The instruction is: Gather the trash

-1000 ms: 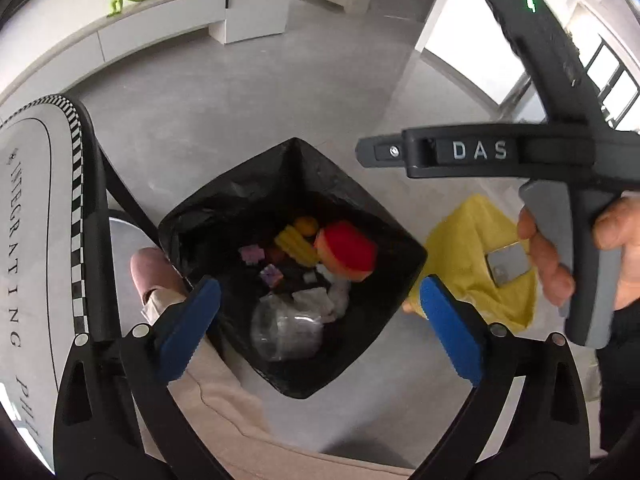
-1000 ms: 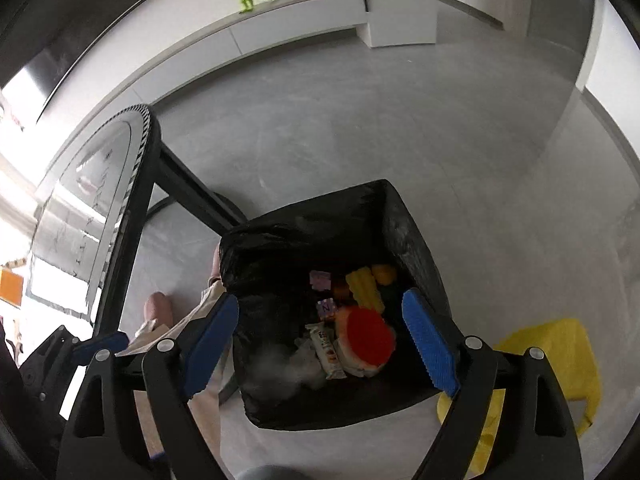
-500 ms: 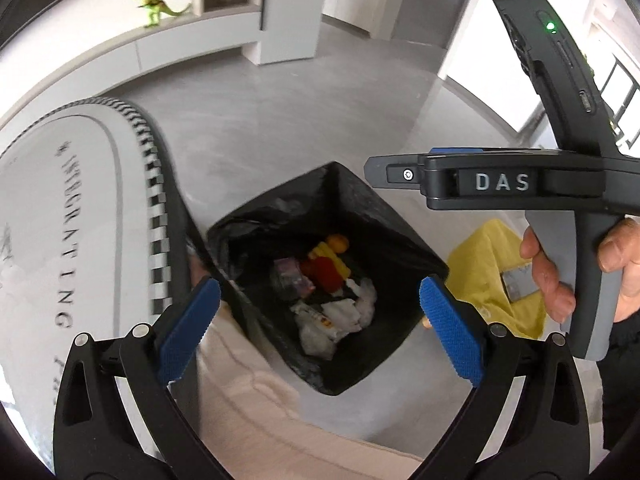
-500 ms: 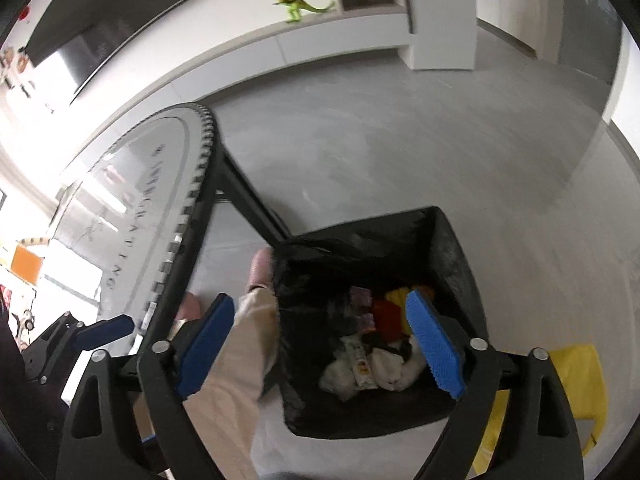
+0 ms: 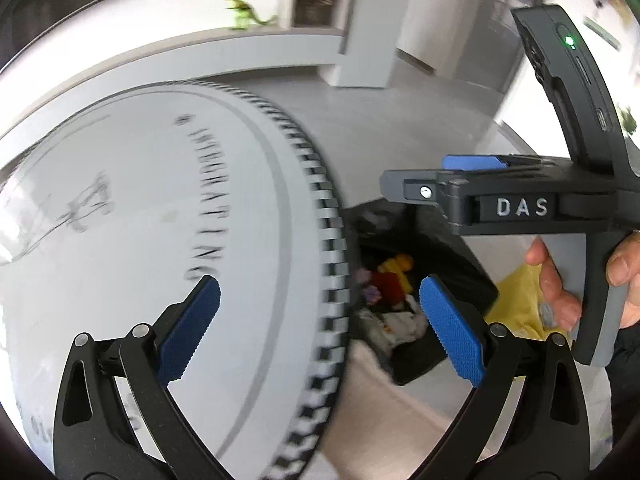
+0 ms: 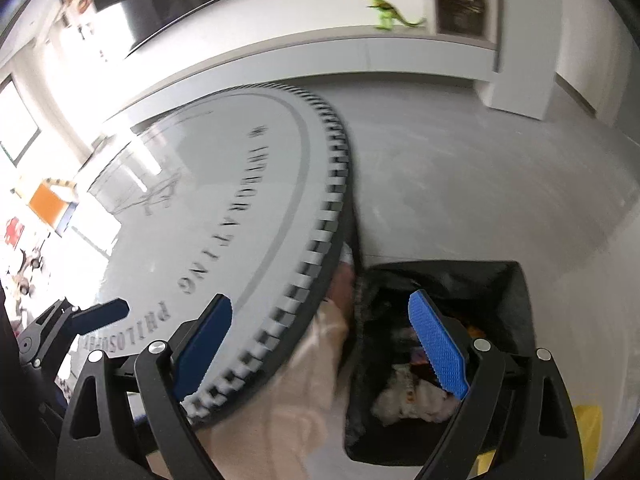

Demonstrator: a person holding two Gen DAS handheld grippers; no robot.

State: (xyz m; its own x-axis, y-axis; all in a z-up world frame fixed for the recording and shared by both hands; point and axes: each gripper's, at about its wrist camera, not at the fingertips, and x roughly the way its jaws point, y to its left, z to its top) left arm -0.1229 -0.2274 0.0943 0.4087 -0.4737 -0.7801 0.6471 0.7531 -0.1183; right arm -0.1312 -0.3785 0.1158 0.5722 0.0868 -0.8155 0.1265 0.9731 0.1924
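**Left wrist view: both grippers released, bin at right of frame**

Left wrist view, blurred. My left gripper [image 5: 320, 320] sits at the lower centre of the frame, jaws spread wide, nothing between the blue pads [image 5: 188, 332]. Left pad lies over the round grey table [image 5: 140, 240], which fills the left half of the frame; checkered rim and lettering on top. Right pad lies over the black-lined trash bin [image 5: 448, 248], right of centre, partly hidden behind the table rim. Trash in the bin [image 5: 390, 284]: red and yellow pieces, white crumpled wrappers lower down. Yellow bag [image 5: 516, 304] on the floor just right of the bin. My right gripper [image 5: 472, 162] shows side-on at the upper right, body marked DAS, my right hand [image 5: 560, 280] on its grey handle.

Right wrist view: right gripper [image 6: 320, 344] at bottom centre, jaws have just been opening, nothing between them. Bin [image 6: 516, 300] at lower right, white wrappers [image 6: 412, 396] visible inside. Table rim [image 6: 332, 208] runs diagonally through the middle. Beige trouser leg [image 6: 304, 392] between table and bin. Left gripper's blue tip [image 6: 100, 312] at the left edge. Green toy dinosaur [image 6: 386, 8] on a white ledge, top right.
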